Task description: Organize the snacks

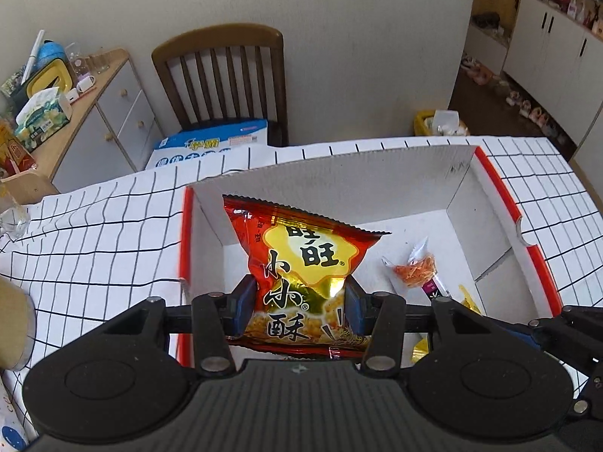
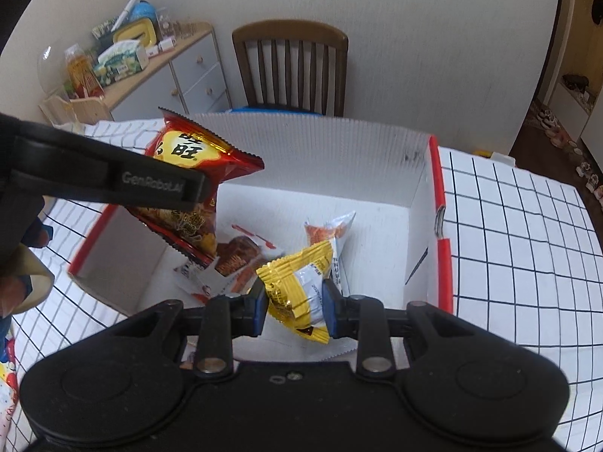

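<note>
My left gripper (image 1: 297,307) is shut on a red and gold snack bag (image 1: 301,263) and holds it over the left part of a white cardboard box with red rim (image 1: 505,196). The bag also shows in the right wrist view (image 2: 188,188), with the left gripper's finger (image 2: 113,180) across it. My right gripper (image 2: 296,307) is shut on a yellow snack packet (image 2: 297,290) above the box (image 2: 439,207). On the box floor lie a brown and white packet (image 2: 241,256), and a clear packet with orange contents (image 1: 414,267), which the right wrist view also shows (image 2: 331,229).
The box sits on a table with a white grid cloth (image 1: 94,233). A wooden chair (image 1: 226,75) stands behind the table with a blue and white carton (image 1: 215,143). A cluttered sideboard (image 1: 75,86) stands at the left. A glass (image 1: 13,214) stands at the table's left edge.
</note>
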Available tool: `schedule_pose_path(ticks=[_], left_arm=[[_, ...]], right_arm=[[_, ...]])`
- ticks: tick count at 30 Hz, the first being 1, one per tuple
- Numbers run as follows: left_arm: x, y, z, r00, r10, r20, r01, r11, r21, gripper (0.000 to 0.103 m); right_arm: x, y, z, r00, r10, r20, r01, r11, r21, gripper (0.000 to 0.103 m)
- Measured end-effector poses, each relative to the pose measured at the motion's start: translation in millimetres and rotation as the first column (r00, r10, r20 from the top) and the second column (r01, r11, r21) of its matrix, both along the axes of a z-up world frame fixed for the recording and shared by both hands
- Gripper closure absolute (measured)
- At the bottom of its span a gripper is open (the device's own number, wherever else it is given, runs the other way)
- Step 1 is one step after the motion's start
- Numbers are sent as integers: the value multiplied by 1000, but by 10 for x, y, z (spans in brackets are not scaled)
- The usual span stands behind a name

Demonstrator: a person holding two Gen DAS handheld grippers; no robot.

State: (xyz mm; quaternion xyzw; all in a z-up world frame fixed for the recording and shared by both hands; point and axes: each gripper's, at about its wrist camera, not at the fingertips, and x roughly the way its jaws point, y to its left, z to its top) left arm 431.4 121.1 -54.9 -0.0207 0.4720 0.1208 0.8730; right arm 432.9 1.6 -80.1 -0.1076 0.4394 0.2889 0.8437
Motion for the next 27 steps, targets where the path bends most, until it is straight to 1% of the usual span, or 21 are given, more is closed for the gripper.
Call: schedule_pose_path(ticks=[5, 8, 12, 16, 20, 21, 22, 24, 27], left_arm=[[114, -46, -111, 999, -14, -34, 15, 999, 34, 55], [170, -31, -187, 998, -22, -66, 24, 999, 33, 55], [213, 6, -279, 994, -9, -105, 13, 999, 38, 55], [221, 35, -318, 993, 6, -121, -4, 1000, 18, 54], [207, 19, -317, 992, -2, -129, 5, 1000, 30, 54], [191, 14, -305, 992, -1, -124, 5, 999, 35, 52], [177, 11, -293, 993, 0, -119, 4, 999, 36, 47], [141, 9, -254, 994, 5, -105, -1, 999, 36, 37], [90, -13, -188, 996, 1, -89, 3, 999, 41, 36]], right_arm=[[77, 53, -89, 1000, -4, -16, 4, 1000, -16, 75], [97, 97, -139, 1000, 6, -24, -7, 1000, -30, 75], [111, 121, -183, 999, 17, -39, -18, 999, -37, 75], [125, 133, -228, 999, 16, -44, -18, 999, -51, 74], [148, 123, -248, 998, 9, -70, -11, 999, -39, 70], [152, 118, -249, 997, 8, -76, -11, 999, -34, 68], [150, 109, -245, 997, 5, -74, -7, 999, -34, 66], [144, 80, -224, 998, 3, -62, -5, 1000, -27, 58], [105, 53, -185, 999, -4, -52, 3, 1000, -20, 54]])
